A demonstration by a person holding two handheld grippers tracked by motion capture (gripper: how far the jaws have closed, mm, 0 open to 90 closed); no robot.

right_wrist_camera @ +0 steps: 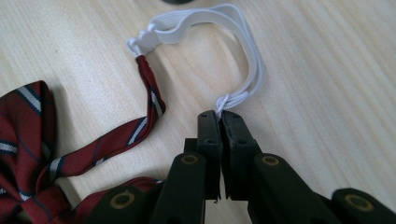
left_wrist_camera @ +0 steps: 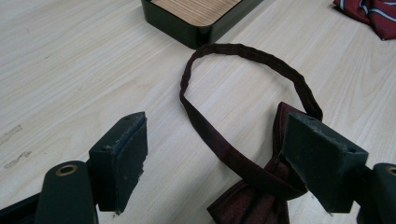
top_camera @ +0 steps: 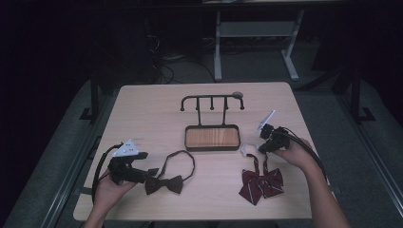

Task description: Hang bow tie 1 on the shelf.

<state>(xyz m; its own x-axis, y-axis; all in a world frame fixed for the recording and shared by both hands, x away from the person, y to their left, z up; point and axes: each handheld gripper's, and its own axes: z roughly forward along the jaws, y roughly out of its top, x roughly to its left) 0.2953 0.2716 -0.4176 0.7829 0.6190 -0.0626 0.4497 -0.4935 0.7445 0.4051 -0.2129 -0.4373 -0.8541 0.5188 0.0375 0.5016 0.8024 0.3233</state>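
A dark maroon bow tie (top_camera: 164, 184) lies at the table's front left, its neck loop (left_wrist_camera: 243, 51) spread out toward the tray. My left gripper (top_camera: 152, 172) rests just left of it, open, and the bow's knot and strap (left_wrist_camera: 219, 144) lie between its wide jaws without being pressed. A red striped bow tie (top_camera: 261, 183) lies at the front right, with a white elastic loop (right_wrist_camera: 247, 51) on its strap. My right gripper (right_wrist_camera: 219, 116) is shut on the strap where the elastic ends, low over the table.
A black stand with a wood-lined tray (top_camera: 212, 137) and a bar of hooks (top_camera: 212, 99) sits at the table's middle. The tray's corner (left_wrist_camera: 187, 28) lies beyond the maroon loop. A desk frame stands on the floor behind the table.
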